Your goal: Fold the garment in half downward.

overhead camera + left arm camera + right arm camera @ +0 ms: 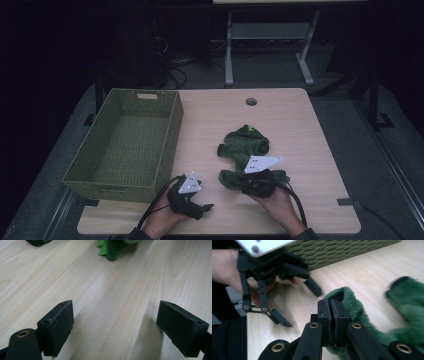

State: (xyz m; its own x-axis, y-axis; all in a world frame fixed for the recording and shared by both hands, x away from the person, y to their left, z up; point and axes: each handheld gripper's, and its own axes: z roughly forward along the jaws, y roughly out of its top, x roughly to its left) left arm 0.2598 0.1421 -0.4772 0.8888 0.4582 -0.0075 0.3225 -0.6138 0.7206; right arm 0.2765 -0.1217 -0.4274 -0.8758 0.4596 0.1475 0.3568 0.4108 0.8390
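Right hand-held gripper (332, 315) pinches green plush toy (354, 307).

Open tabletop (300, 125) to the right of and beyond the green plush toy (245, 142); bare wood also along the near edge. Woven basket (125, 145) walling off the left side, interior empty and reachable from above. Narrow lane between basket and toy, partly taken by the left hand-held gripper (192, 197), jaws spread over bare wood. Right hand-held gripper (257, 182) clamped on the toy's near fold.
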